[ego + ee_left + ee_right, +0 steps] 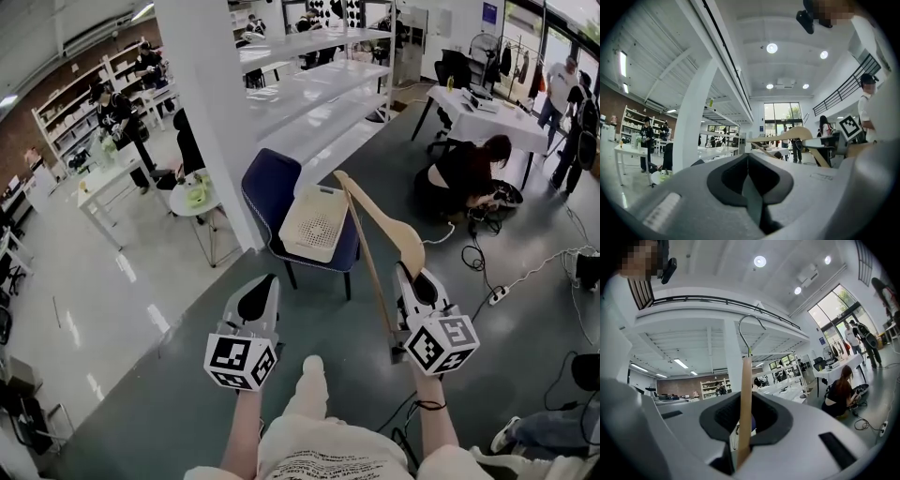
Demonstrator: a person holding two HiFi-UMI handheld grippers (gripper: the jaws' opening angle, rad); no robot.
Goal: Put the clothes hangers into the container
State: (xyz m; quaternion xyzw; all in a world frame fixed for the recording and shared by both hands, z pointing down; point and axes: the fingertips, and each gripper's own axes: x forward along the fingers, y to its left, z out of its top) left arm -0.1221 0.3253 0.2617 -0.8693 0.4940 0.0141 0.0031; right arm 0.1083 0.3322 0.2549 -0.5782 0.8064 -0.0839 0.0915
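- Operator: a white printed shirt [319, 455] and both forearms fill the lower edge of the head view. Each hand carries one claw, and both claws point level.
- Left claw [265, 286] [749, 159]: the jaws are together with nothing between them. Its marker cube [241, 361] faces up toward the head camera.
- Right claw [412, 281] [744, 427]: the jaws are narrow and clamped on a wooden clothes hanger [380, 225] [745, 394]. The right gripper view shows the hanger edge-on, standing upright between the pads with its metal hook [751, 331] at the top.
- Hanger position: it is held in the air over the grey floor [187, 394], with no part inside the container. In the head view the curved shoulder rises from the right claw toward the upper left, and the crossbar slants down beside the claw. The left gripper view shows the hanger side-on [787, 136] (to the right of the left claw's jaws).
- White perforated container [314, 223]: it leans on the seat of a blue chair [267, 187], ahead of both claws. In the head view the hanger's far end shows just right of it.
- Surroundings: a white pillar [211, 122] stands left of the chair. A person in black [464, 178] crouches on the floor beside a white tabletop [487, 112].
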